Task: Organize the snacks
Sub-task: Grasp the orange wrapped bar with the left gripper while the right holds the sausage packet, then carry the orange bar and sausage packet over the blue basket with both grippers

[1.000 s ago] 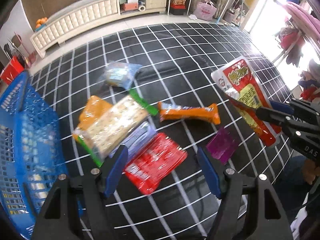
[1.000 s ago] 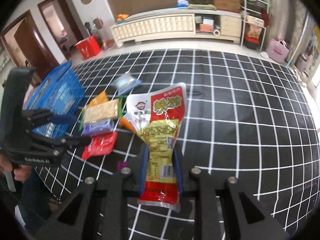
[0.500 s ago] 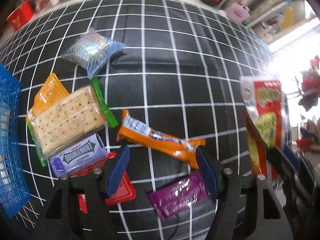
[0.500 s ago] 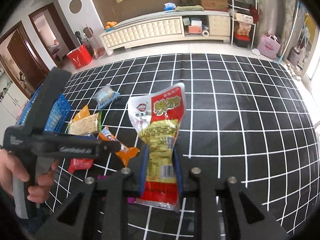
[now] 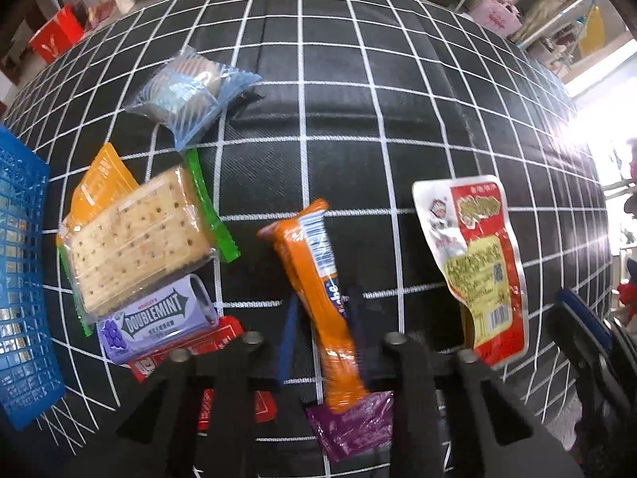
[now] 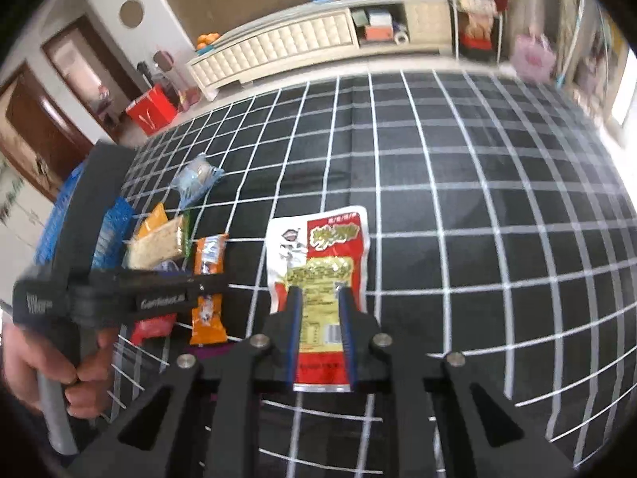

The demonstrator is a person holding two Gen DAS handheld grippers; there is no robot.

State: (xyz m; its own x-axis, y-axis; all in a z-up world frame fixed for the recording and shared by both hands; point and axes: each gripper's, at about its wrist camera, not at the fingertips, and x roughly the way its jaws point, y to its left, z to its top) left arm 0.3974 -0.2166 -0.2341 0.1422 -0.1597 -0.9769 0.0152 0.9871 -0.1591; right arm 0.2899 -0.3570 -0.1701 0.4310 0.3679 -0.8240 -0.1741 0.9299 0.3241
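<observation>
**Operator:** Two grippers to report. What is the condition of the left gripper (image 5: 320, 334)?

**Inspector:** Its blue-padded fingers (image 5: 287, 330) are closed onto the orange snack bar (image 5: 318, 279), gripping it near the lower half. The bar runs lengthwise between the fingers, its far end pointing away from the camera. The right wrist view shows the same gripper held in a person's hand (image 6: 43, 362).

**Operator:** And the right gripper (image 6: 319, 332)?

**Inspector:** Clamped on the lower end of the red-and-white pouch (image 6: 318, 263). The rest of the pouch extends forward over the black gridded desk (image 6: 458, 207). Whether it touches the surface cannot be told.

**Operator:** Location of the remaining snacks?

**Inspector:** All lie on the desk, left of the orange bar:
- cracker pack (image 5: 135, 239), resting partly on an orange packet (image 5: 101, 183);
- purple Doublemint pack (image 5: 155, 318), just below the crackers and touching them;
- red packet (image 5: 223, 338), partly under the Doublemint pack and behind the left gripper's frame;
- blue-striped clear packet (image 5: 191, 87), farthest away;
- purple packet (image 5: 354, 426), at the near end of the orange bar.

**Operator:** Container?

**Inspector:** Blue basket (image 5: 20, 279) at the far left edge, beside the cracker pack.
</observation>
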